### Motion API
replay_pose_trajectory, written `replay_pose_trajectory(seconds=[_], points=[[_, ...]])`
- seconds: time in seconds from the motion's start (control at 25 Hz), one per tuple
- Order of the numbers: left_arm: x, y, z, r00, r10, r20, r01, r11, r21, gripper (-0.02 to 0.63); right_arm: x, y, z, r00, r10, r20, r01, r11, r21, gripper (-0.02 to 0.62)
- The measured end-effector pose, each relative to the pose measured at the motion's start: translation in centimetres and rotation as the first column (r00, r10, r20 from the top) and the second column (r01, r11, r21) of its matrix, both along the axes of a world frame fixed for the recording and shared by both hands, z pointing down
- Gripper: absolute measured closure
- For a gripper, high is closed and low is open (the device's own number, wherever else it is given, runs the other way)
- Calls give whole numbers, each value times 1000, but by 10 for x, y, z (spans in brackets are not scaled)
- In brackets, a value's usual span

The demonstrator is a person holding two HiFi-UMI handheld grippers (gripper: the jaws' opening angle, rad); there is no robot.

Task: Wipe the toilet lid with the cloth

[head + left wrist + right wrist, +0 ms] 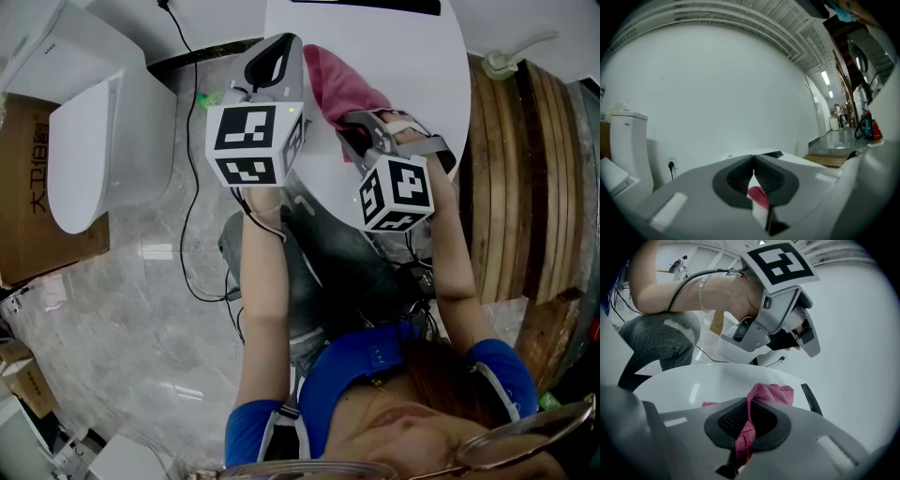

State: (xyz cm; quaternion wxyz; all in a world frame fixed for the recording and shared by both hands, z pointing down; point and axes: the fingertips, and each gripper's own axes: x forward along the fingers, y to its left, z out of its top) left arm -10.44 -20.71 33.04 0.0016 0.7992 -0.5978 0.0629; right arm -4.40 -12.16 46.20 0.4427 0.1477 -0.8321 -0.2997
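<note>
A pink cloth (342,84) lies on a round white table top (403,47). My right gripper (352,127) is shut on the cloth's near edge; in the right gripper view the cloth (773,392) runs between its jaws (749,404). My left gripper (281,47) hangs above the table's left edge, beside the cloth, its jaws shut with nothing between them (753,159). It also shows in the right gripper view as the left gripper (787,329), held in the air. The white toilet (89,159), lid down, stands on the floor at the far left, away from both grippers.
A cardboard box (28,197) sits beside the toilet. A black cable (192,187) runs across the marble floor. Stacked wooden boards (534,169) stand at the right. A black strip (811,399) lies on the table's far side. The person's knees are under the table.
</note>
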Motion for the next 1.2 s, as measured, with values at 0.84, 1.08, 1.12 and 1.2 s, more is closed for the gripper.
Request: replay_pose_trajectory(seconds=[0.84,1.08,1.12,1.2], points=[[-15,4,-8,999,-28,-15,28,999,22,603,-27,8,1,998,-52,-34,51,998,-22,586],[-20,5,-9,999,-31,-18,31,999,24,603,-38,11,2,997,-67,-47,66,998,-20,586],[-21,5,-9,999,-32,-19,33,999,25,603,-39,12,2,996,-70,-49,69,997,-19,586],[-22,6,-11,999,-35,-23,35,999,28,603,-41,13,2,996,-74,-51,74,997,-20,587]])
